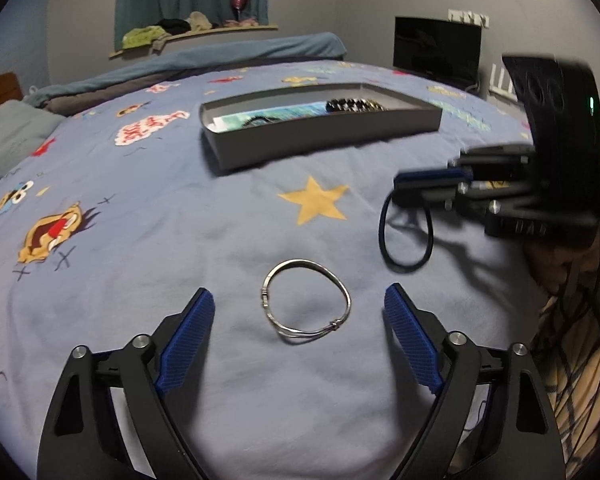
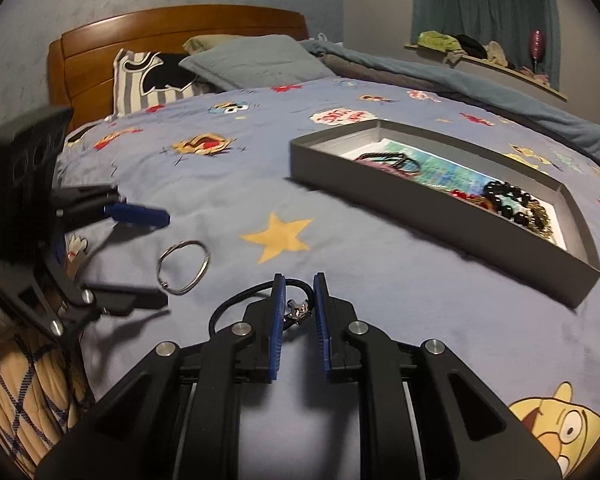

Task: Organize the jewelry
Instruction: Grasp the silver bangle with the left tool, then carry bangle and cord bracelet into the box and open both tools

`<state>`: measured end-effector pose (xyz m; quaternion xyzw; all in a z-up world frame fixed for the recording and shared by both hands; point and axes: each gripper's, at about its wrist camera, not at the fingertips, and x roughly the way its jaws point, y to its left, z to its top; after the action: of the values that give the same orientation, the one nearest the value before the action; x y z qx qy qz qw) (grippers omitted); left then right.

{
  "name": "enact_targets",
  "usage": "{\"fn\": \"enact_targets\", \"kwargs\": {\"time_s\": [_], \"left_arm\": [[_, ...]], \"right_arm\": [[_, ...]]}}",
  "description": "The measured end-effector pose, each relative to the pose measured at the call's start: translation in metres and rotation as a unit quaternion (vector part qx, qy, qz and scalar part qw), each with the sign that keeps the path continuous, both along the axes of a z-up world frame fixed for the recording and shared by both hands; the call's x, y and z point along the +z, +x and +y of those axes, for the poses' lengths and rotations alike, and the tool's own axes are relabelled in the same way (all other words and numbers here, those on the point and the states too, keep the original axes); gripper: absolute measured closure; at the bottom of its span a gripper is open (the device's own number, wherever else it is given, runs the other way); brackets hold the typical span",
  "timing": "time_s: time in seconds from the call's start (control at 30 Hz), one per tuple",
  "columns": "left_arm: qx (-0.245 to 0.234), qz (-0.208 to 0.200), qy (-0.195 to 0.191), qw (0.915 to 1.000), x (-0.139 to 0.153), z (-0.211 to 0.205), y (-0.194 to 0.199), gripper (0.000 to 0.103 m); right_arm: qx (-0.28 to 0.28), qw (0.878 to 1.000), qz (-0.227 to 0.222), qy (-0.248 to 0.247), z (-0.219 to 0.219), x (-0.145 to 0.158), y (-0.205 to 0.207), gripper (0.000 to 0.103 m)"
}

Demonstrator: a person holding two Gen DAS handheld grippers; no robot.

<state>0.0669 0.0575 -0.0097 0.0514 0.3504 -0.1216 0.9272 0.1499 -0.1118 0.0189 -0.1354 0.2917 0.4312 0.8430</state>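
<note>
2 pieces of jewelry are not in the grey box (image 2: pixel 440 216) yet; the box sits on the blue bed sheet (image 1: pixel 180 240), further back, and it already has dark beads (image 2: pixel 508 200) and other bits inside.

The silver bangle (image 1: pixel 306 304) lies flat on the sheet; the left gripper (image 1: pixel 300 312) has its jaws wide, 1 blue pad on each side of the bangle, not touching it.

The right gripper (image 2: pixel 300 312) has its jaws narrow around a black cord loop (image 1: pixel 406 232) with a small silver charm (image 2: pixel 298 312); the loop hangs down from the pads, and the left view shows it dangling just above the sheet.

I think things could go wrong in 2 ways; the cord is thin and floppy, so it could slip out on the way to the box if the pads pinch only a little of it; the bangle is thin, hard and flat on soft cloth, so closing pads could push it away or grab the sheet too.
</note>
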Motion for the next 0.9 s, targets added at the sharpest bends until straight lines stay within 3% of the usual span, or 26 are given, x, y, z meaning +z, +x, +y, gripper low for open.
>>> {"fn": "enact_targets", "kwargs": {"time_s": [0.13,0.23,0.4,0.9], "left_arm": [[-0.006,0.018,0.019,0.9996,-0.008,-0.009,0.006,0.04],[0.002,0.02,0.011,0.9997,-0.007,-0.005,0.007,0.053],[0.012,0.006,0.006,0.9999,-0.001,-0.001,0.006,0.053],[0.031,-0.082,-0.06,0.9943,0.044,-0.002,0.029,0.053]], "right_arm": [[-0.008,1.0,0.0,0.007,-0.006,0.003,0.004,0.089],[-0.009,1.0,-0.001,0.011,-0.009,0.006,0.005,0.089],[-0.012,1.0,-0.004,0.022,-0.013,0.011,0.006,0.089],[-0.057,0.995,-0.02,0.077,-0.036,0.041,0.027,0.089]]}}
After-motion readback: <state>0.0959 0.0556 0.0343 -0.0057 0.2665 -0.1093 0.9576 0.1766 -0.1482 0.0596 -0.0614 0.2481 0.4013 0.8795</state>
